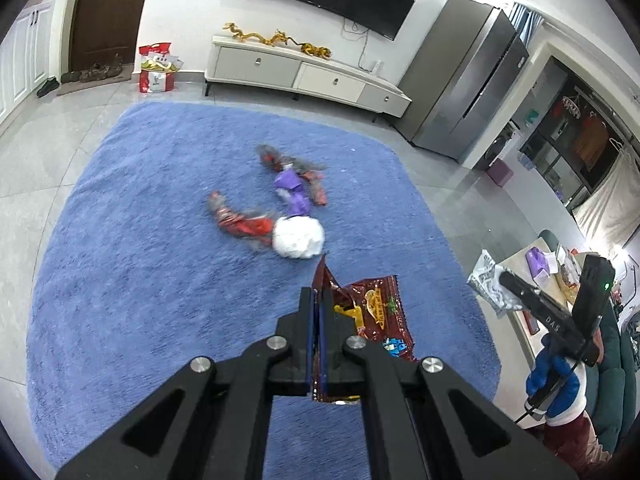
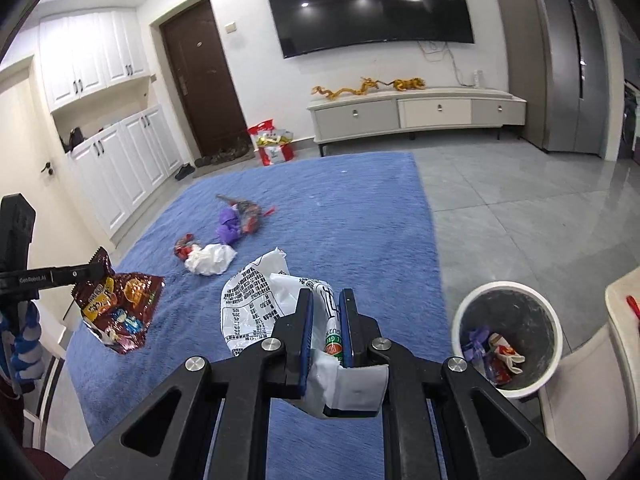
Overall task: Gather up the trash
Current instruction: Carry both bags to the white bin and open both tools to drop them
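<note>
My left gripper (image 1: 318, 294) is shut on a dark red snack wrapper (image 1: 376, 312) and holds it above the blue rug (image 1: 140, 280); the wrapper also shows in the right wrist view (image 2: 118, 308). My right gripper (image 2: 326, 298) is shut on a white printed plastic bag (image 2: 252, 304), also held above the rug. On the rug lie a white crumpled tissue (image 2: 210, 258), a purple wrapper (image 2: 228, 226) and red wrappers (image 2: 184, 248). A white trash bin (image 2: 508, 334) with some trash inside stands at the right on the tiles.
A low TV cabinet (image 2: 416, 114) stands along the far wall under a TV. A red shopping bag (image 2: 272, 146) sits by the brown door. A grey fridge (image 2: 568, 60) is at the far right. A pale table edge (image 2: 624, 300) is beside the bin.
</note>
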### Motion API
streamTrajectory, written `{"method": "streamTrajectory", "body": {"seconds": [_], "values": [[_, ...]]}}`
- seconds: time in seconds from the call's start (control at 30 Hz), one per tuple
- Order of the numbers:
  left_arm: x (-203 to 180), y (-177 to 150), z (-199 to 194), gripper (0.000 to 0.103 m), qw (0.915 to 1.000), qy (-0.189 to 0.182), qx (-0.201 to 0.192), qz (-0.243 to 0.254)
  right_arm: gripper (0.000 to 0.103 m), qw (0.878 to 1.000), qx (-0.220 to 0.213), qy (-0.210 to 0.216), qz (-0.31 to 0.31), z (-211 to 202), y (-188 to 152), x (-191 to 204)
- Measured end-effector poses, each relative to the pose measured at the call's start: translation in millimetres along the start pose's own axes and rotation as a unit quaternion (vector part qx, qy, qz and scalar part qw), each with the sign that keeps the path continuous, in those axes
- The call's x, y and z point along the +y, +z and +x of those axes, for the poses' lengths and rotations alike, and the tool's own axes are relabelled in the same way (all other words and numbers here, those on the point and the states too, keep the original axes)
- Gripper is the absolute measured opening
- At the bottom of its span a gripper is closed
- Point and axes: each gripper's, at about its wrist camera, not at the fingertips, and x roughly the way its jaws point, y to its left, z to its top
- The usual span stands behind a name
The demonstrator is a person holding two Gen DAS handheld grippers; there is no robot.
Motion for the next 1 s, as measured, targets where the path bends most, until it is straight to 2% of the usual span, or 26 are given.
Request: {"method": "streamTrajectory", "body": {"seconds": [0.17, 0.33, 0.7, 0.83, 1.0], "values": [[-32.4, 18.9, 17.4, 0.002, 0.9998, -0.015, 0.006, 0.011, 0.013, 0.999, -0.017, -0.020, 0.025, -17.9, -8.2, -39.7], [-81.7, 41.5, 53.4, 0.002, 0.9980, -0.038, 0.024, 0.046, 0.013, 0.996, -0.030, -0.053, 0.066, -31.2, -20.1, -91.9], [-208.8, 78.0, 168.1, 0.002, 0.9862, -0.083, 0.070, 0.125, 0.013, 0.984, -0.015, -0.119, 0.134, -10.8, -37.5, -181.8], [-248.5, 81.6, 215.2, 0.002, 0.9814, -0.078, 0.088, 0.152, 0.013, 0.979, -0.006, -0.132, 0.155, 6.4, -39.7, -204.4], [-288.9, 78.7, 276.1, 0.002, 0.9749, -0.052, 0.104, 0.190, 0.013, 0.974, 0.013, -0.150, 0.166, 29.3, -45.6, -228.2]]}}
